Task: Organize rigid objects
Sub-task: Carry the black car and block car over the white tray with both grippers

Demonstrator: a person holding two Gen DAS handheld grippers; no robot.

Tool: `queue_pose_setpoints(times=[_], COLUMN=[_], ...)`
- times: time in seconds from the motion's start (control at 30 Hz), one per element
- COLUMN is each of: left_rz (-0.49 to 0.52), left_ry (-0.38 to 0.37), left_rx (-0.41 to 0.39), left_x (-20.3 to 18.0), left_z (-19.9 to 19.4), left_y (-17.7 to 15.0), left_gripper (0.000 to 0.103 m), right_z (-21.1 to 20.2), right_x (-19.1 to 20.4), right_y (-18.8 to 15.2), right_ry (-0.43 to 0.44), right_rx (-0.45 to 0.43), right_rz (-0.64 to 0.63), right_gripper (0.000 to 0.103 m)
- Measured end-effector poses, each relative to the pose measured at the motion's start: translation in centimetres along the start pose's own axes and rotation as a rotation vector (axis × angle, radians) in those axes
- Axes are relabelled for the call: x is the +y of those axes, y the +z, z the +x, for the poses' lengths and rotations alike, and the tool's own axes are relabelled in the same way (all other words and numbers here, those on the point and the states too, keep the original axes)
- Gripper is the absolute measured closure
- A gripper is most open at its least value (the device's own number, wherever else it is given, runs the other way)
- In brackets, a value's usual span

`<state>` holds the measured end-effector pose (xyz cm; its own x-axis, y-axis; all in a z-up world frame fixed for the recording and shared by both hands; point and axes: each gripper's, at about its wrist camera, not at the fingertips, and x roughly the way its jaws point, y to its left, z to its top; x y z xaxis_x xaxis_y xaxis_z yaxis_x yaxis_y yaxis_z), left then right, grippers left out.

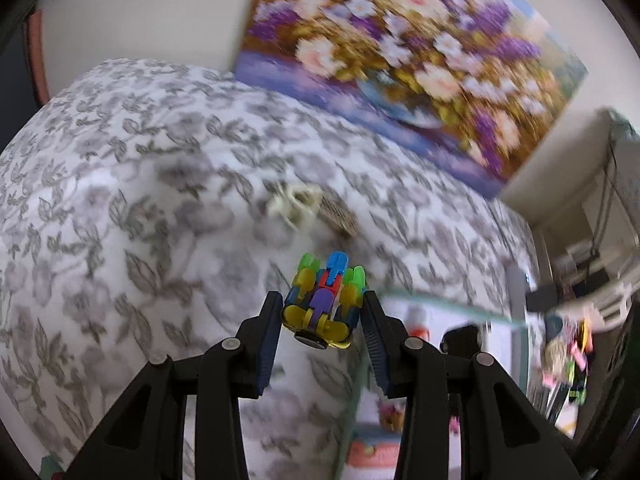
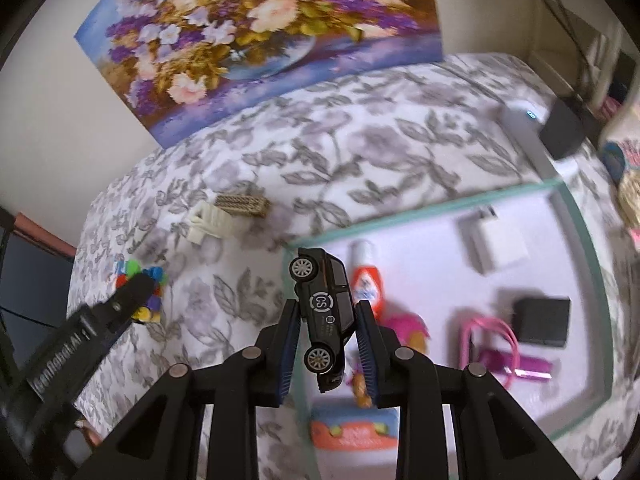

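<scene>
My left gripper (image 1: 323,304) is shut on a multicoloured plastic block toy (image 1: 326,300) and holds it above the flowered cloth; it also shows in the right wrist view (image 2: 138,294) at the left, with the toy (image 2: 150,280). My right gripper (image 2: 326,312) is shut on a black toy car (image 2: 324,312), held nose-up over the near-left corner of a clear glass-edged tray (image 2: 420,210). A cream plastic piece (image 2: 208,222) and a tan perforated block (image 2: 240,204) lie on the cloth further back.
The tray holds a white-and-orange bottle (image 2: 366,276), a white charger (image 2: 494,242), a black box (image 2: 542,320), a pink cable (image 2: 488,344) and a pink toy (image 2: 404,326). A flower painting (image 2: 256,36) leans on the wall. A black device (image 2: 564,128) sits far right.
</scene>
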<state>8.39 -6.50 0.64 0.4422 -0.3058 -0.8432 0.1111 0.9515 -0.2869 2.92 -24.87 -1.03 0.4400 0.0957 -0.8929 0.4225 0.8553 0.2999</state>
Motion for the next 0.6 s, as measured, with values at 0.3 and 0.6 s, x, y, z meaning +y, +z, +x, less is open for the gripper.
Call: queue_pose_setpoints(times=[0.3, 0.6], left_rz=[0.113, 0.206], left_ry=[-0.037, -0.049], left_rx=[0.102, 0.174], left_x=[-3.7, -6.4], left_z=[0.8, 1.7], left_y=[-4.4, -7.3], left_gripper=[0.061, 0.061], right_z=[-1.8, -2.0], right_x=[-3.4, -5.6], right_y=[-1.3, -2.4], right_ry=[-0.095, -0.134], right_rx=[-0.01, 0.021], right_rz=[0.021, 0.045], right_gripper=[0.072, 0.072])
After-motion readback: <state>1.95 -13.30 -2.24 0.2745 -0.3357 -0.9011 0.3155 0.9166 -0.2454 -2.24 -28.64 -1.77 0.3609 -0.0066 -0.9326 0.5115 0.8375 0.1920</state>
